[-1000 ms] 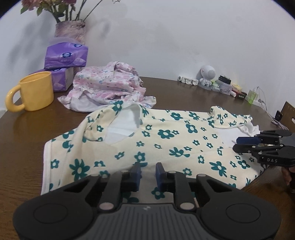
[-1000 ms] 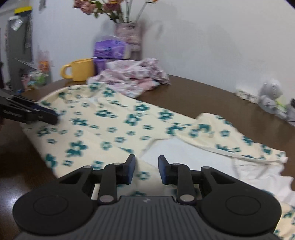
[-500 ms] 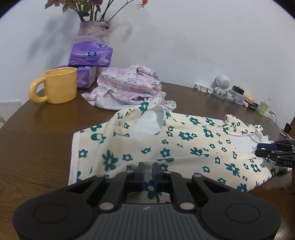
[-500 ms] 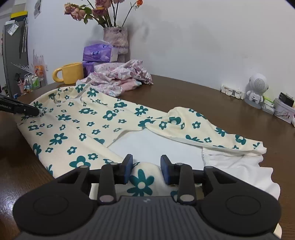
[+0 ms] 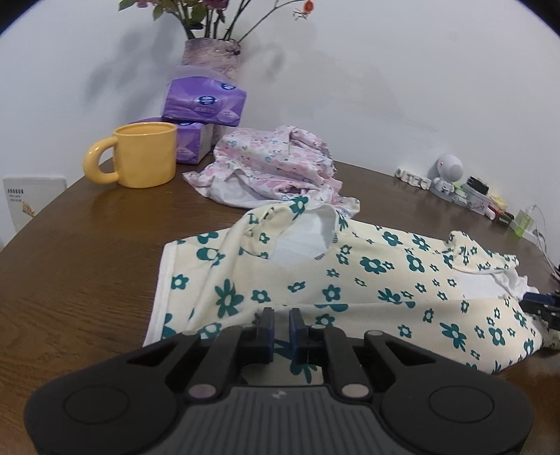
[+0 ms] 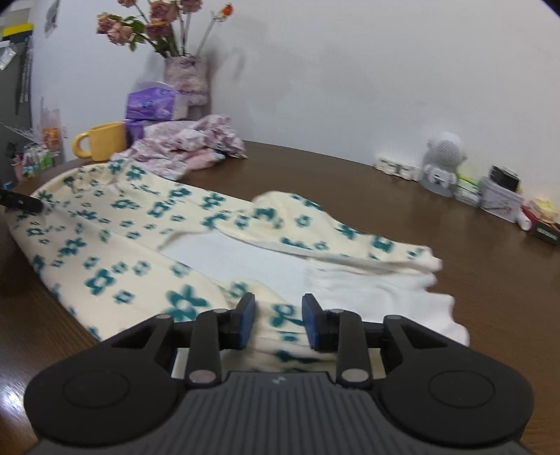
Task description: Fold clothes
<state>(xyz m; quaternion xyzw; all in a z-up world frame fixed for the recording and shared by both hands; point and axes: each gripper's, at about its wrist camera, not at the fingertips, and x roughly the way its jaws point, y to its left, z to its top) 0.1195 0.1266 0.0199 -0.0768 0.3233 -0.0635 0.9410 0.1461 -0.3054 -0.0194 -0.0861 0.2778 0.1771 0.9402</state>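
The left gripper (image 5: 281,323) has its blue-padded fingers drawn close with a narrow slit between them, low over the near edge of the cream dress with teal flowers (image 5: 350,280); whether cloth is pinched there cannot be told. The right gripper (image 6: 278,320) stands with its fingers spread apart, a fold of the same dress (image 6: 147,238) lying between the pads without being clamped.

The dress lies spread flat across the brown wooden table (image 5: 87,262), its white lining showing at the neck opening and near the far hem. Just behind it sits a crumpled pink floral garment (image 5: 276,168).

Further back, a yellow mug (image 5: 140,154) stands upright; its contents are not visible. Behind it, two purple tissue packs (image 5: 204,105) are stacked, and a vase (image 5: 211,57) holds dried flowers (image 6: 150,28). A small white robot figure (image 6: 442,161) stands by the wall among small boxes.
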